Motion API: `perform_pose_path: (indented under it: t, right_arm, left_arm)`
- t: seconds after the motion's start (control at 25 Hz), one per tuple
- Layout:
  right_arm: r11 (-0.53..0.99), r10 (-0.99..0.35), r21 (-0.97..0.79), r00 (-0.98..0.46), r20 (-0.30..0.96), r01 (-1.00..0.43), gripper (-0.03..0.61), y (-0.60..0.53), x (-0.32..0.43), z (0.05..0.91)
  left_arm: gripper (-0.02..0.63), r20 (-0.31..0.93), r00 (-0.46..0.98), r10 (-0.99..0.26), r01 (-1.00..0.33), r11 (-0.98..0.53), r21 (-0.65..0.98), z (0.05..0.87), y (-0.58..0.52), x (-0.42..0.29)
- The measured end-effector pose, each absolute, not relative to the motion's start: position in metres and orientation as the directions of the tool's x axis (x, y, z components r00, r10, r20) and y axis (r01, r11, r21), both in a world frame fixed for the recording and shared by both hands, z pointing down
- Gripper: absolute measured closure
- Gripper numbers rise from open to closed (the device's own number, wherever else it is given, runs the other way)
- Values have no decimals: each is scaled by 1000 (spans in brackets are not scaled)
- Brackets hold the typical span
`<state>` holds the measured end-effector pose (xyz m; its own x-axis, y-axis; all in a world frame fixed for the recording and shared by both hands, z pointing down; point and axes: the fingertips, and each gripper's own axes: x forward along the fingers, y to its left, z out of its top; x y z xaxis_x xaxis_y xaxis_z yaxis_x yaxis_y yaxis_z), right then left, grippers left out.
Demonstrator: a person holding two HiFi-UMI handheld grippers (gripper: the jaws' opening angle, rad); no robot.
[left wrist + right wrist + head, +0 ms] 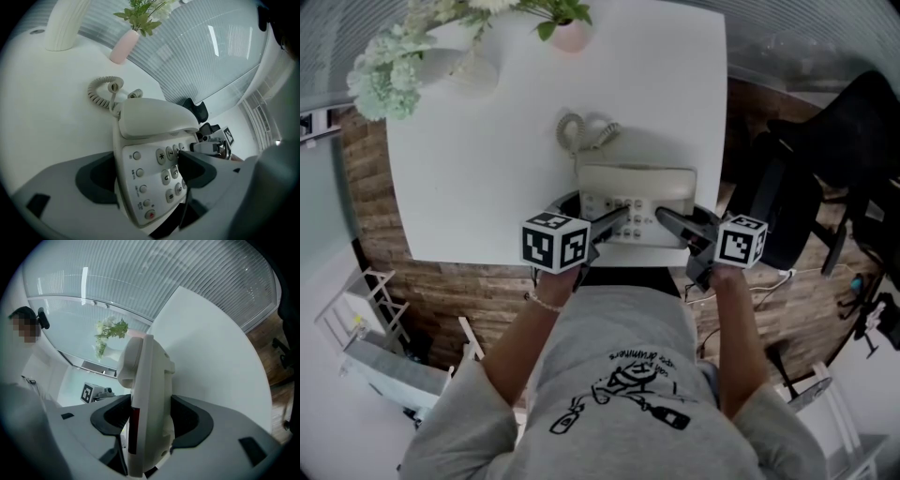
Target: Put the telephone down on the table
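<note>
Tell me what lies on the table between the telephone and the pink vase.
The telephone's coiled cord lies bunched on the white table, between the telephone and the pink vase. The head view shows it best.

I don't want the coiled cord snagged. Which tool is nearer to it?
Left. The left tool straddles the left half of the telephone, in front of the coiled cord; the right tool clamps its right edge, farther off.

Looks like an office here: a white table [469,159] carrying a desk telephone [637,202], a black office chair [806,187] alongside, slatted blinds [164,277] and a wood-plank floor [370,206].
</note>
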<state>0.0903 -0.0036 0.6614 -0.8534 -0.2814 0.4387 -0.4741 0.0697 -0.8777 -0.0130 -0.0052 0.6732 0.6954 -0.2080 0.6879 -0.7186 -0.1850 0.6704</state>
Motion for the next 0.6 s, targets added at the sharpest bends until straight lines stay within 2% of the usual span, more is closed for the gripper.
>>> perform_pose_path:
  t: [0.6]
  right_arm:
    - [53, -289, -868, -840, 459, -493, 298, -6, 92, 664]
  left_arm:
    - [209, 747, 628, -217, -778, -147, 611, 677, -6, -17]
